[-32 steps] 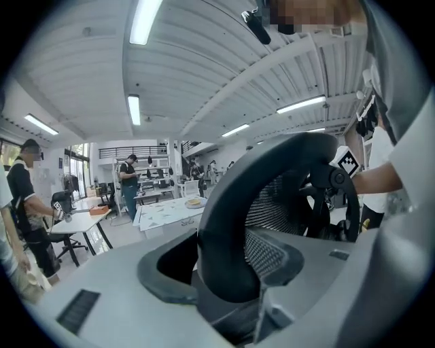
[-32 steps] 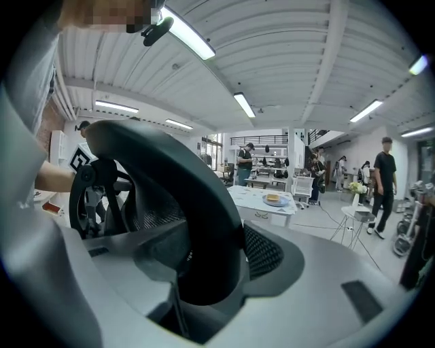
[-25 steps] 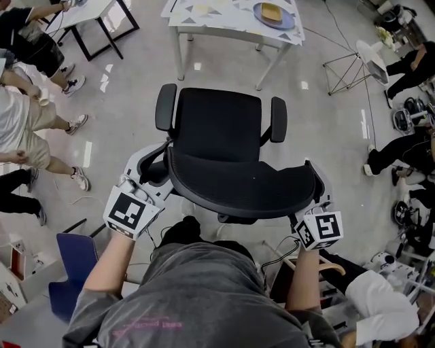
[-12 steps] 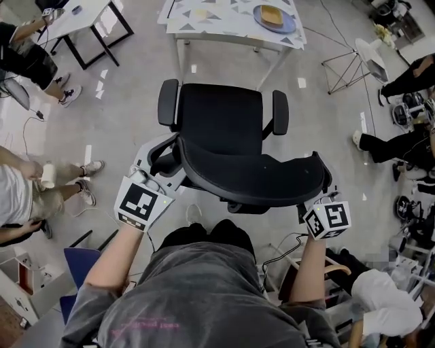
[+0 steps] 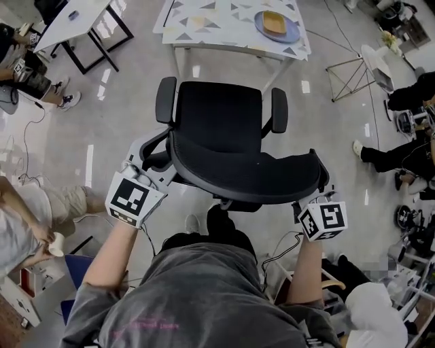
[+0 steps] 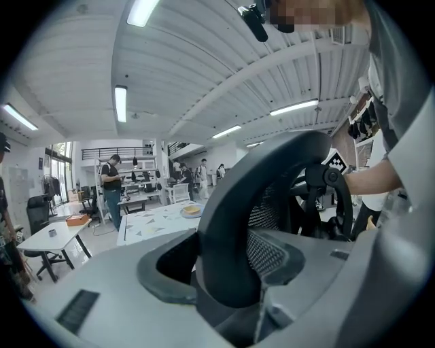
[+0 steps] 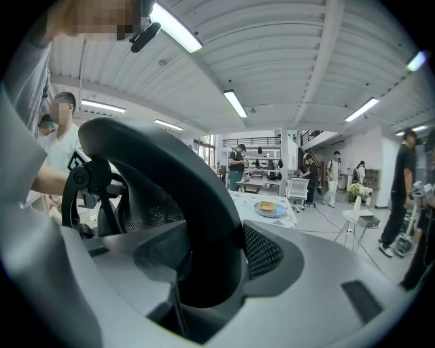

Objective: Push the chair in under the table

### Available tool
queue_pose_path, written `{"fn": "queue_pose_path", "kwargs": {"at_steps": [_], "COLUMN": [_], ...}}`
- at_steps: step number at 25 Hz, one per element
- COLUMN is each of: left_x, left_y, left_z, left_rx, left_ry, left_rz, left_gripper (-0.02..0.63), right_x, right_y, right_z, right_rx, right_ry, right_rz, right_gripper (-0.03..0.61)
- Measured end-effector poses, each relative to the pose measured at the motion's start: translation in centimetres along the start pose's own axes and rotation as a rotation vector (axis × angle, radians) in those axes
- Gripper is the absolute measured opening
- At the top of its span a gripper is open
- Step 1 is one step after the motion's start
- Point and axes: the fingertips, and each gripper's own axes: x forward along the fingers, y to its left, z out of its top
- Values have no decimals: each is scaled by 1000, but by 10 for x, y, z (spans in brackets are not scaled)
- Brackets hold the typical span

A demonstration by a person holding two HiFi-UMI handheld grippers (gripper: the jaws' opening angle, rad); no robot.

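A black office chair [image 5: 221, 122] with mesh backrest [image 5: 245, 180] stands on the grey floor, its seat facing a white table [image 5: 217, 20] at the top of the head view. My left gripper [image 5: 158, 170] is shut on the backrest's left rim. At the other end my right gripper [image 5: 318, 189] is shut on the right rim. In the left gripper view the grey jaws of the left gripper [image 6: 231, 289] clamp the dark rim [image 6: 231, 224]. The right gripper [image 7: 204, 289] clamps the rim [image 7: 197, 204] the same way. The table [image 6: 153, 219] [image 7: 253, 201] lies beyond the chair.
A blue plate with bread [image 5: 276, 26] sits on the table. Another table with black legs [image 5: 81, 24] stands at upper left. A wire stand [image 5: 350, 68] is at right. People stand and sit along both sides. A blue chair [image 5: 75, 268] is at lower left.
The chair, both grippers and I have moved a little forward toward the table. Both grips on the backrest are unchanged.
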Motion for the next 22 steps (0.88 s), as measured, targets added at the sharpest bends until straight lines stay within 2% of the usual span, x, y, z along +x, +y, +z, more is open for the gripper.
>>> {"fn": "queue_pose_path", "kwargs": {"at_steps": [11, 22], "left_x": [77, 139], "left_y": [57, 97], "left_z": [22, 39], "left_rx": [2, -4], "left_ry": [7, 9], "left_rz": [64, 118], "left_gripper": [229, 229], "right_x": [77, 138], "right_y": [-53, -102], "right_z": [23, 39], "right_rx": [1, -7], "right_ry": [-14, -12], "right_rz": [37, 48], "right_gripper": [219, 218]}}
